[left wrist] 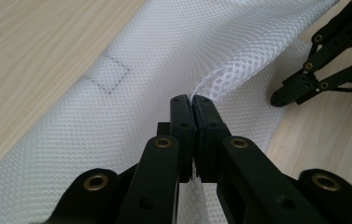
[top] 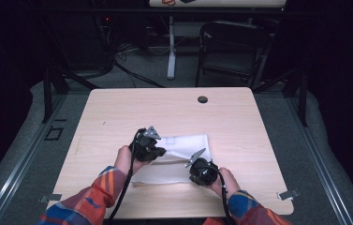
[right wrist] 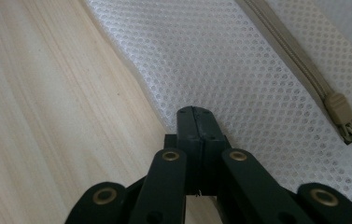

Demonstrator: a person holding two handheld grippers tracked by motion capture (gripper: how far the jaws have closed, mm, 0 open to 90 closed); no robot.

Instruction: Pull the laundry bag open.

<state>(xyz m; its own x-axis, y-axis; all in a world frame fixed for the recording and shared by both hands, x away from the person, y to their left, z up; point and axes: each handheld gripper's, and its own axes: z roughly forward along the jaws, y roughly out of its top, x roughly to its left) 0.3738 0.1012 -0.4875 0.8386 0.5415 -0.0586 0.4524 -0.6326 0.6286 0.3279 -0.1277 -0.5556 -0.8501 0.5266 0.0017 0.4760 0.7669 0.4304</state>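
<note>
Left gripper: jaws pressed together, pinching a fold of fabric; held low, pointing right and forward.
Right gripper: jaws closed flat against each other, pointing forward-left.
Left hand: wrapped around its gripper's rear.
Right hand: gripped likewise.
Sleeves: plaid.

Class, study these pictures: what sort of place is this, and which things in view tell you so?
Probably a lab or recording workspace, not a home: a bare wooden table on a framed platform, dark surroundings, loose floor cables, and a folding chair behind.
</note>
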